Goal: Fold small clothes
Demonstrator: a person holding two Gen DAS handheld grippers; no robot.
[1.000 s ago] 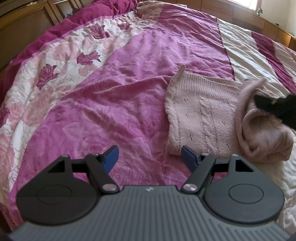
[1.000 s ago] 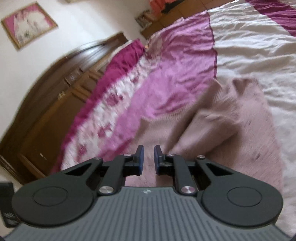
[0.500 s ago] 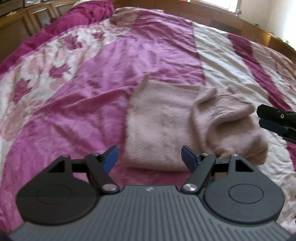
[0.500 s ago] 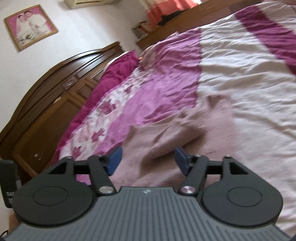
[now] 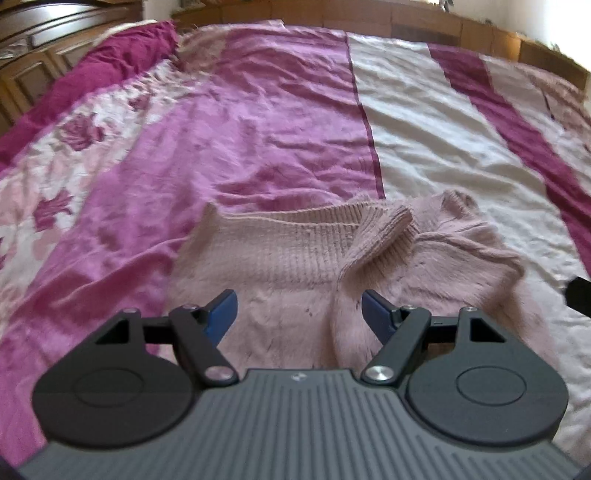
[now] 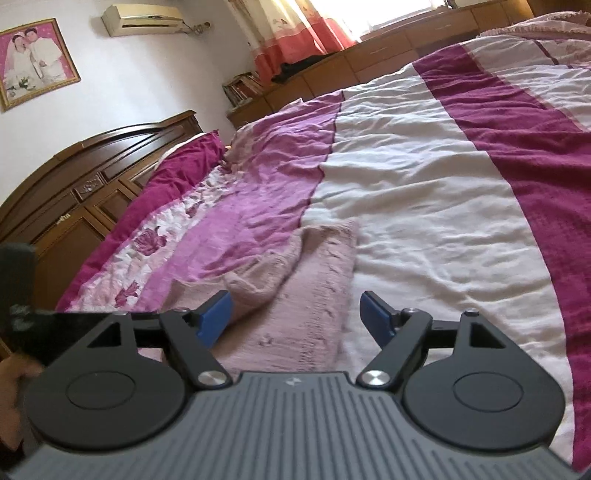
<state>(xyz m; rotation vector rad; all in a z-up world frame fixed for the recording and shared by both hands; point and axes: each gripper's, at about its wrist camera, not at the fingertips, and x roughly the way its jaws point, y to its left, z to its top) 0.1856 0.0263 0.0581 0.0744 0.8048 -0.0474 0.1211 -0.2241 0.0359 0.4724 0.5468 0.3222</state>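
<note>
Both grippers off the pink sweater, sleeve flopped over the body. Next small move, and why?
Probably bring the left gripper down onto the sweater hem edge nearest it and close. Its jaws stand open over the knit, gripping nothing; the right gripper is opening, also empty; the folded-in sleeve leaves the garment half folded.

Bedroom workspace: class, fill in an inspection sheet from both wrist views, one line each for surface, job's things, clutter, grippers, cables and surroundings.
Surface: bed with a wrinkled bedspread in pink, cream and magenta bands.
Job's things: one pink knitted sweater, partly folded, a ribbed edge lying across it.
Clutter: nothing seen on the bed.
Grippers: left gripper open above the sweater, nothing between the pads; right gripper opening, clear of the sweater lying below it.
Cables: nothing seen.
Surroundings: wooden headboard, framed photo, air conditioner, curtains, low wooden cabinets with books.
</note>
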